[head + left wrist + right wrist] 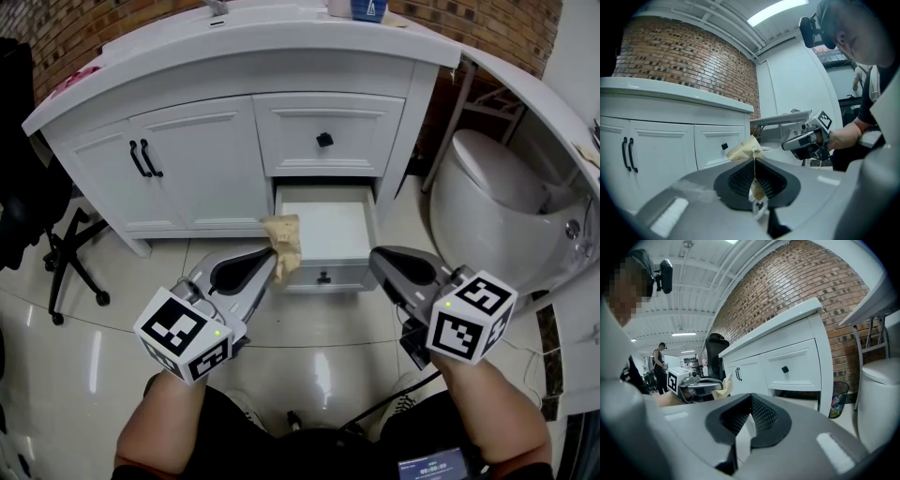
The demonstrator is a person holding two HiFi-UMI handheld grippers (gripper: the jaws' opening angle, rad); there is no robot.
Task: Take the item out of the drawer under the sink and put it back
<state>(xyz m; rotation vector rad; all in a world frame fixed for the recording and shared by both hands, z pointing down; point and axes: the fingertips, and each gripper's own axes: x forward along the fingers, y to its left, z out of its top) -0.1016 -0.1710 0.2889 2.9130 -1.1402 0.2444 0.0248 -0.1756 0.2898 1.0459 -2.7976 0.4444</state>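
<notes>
The left tool pinched what looked like a crumpled brown paper packet over the open drawer's left edge, ready for returning, while the right tool, jaws together and empty, hovered beside its front.

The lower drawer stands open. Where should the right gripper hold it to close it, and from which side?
Grip the small black knob in the middle of the open drawer's front panel. It sticks out toward the person, so the right gripper, now shut and empty, would best come straight from the front, jaws opened on either side of it.
</notes>
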